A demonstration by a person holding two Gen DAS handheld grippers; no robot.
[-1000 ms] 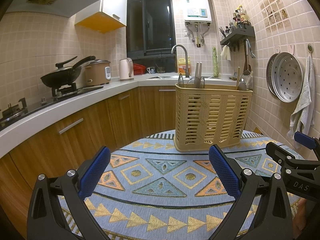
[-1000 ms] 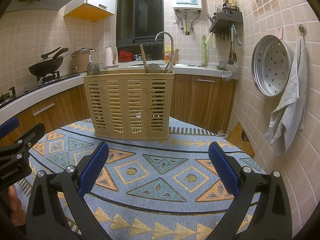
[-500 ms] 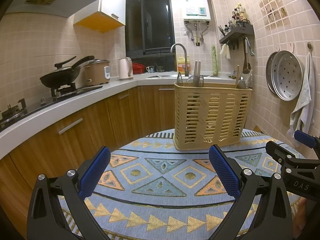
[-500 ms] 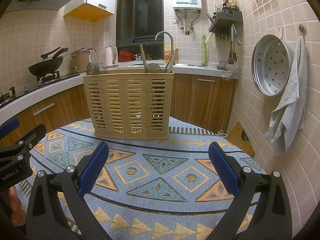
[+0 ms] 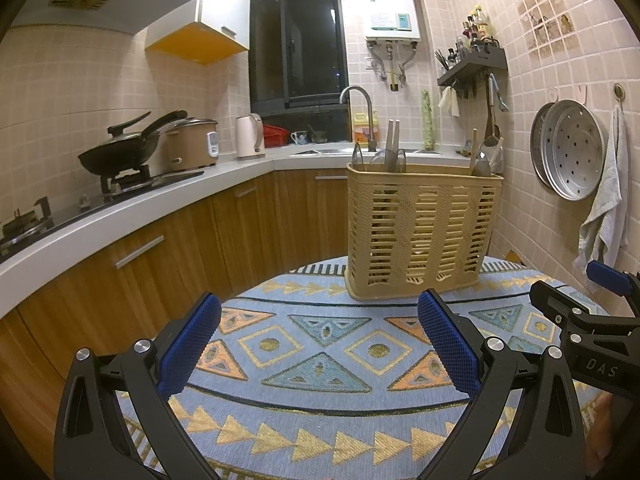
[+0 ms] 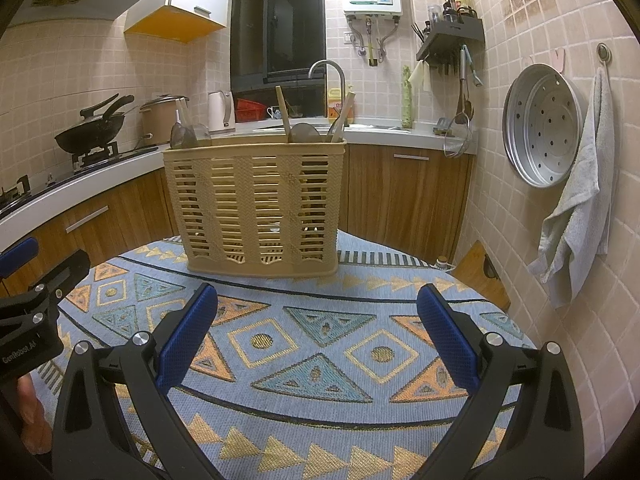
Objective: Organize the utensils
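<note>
Nearest the cameras, two hand-held grippers hover side by side above a round table covered by a patterned blue cloth (image 5: 320, 372). The left gripper (image 5: 318, 346) has its blue-padded jaws spread wide with nothing between them; the right gripper (image 6: 318, 342) is likewise wide apart and empty. Each shows at the edge of the other's view. The cloth between the grippers and the far side of the table carries no loose utensils that can be seen. At the far edge of the table stands the basket (image 6: 256, 208), a tall slatted beige holder, upright, well apart from both grippers. Utensils already stand in it: grey spoon bowls and pale handles (image 5: 390, 148) at its left end, wooden handles and a ladle-like bowl (image 6: 306, 126) at its right end. Which compartment each sits in cannot be told. Judging from this, either sorting is nearly finished or the next step is to rearrange what is in the basket; that would mean reaching forward and over the rim to pinch a handle from above, since the tall wall blocks any approach from the side. Beyond the table, a white counter (image 5: 120, 216) curves round the kitchen with a wok (image 5: 116, 156), rice cooker, kettle and a sink tap (image 6: 328, 76). On the right wall hang a perforated steamer tray (image 6: 546, 124) and a towel (image 6: 576, 216), close to the table edge on the right gripper's side.
</note>
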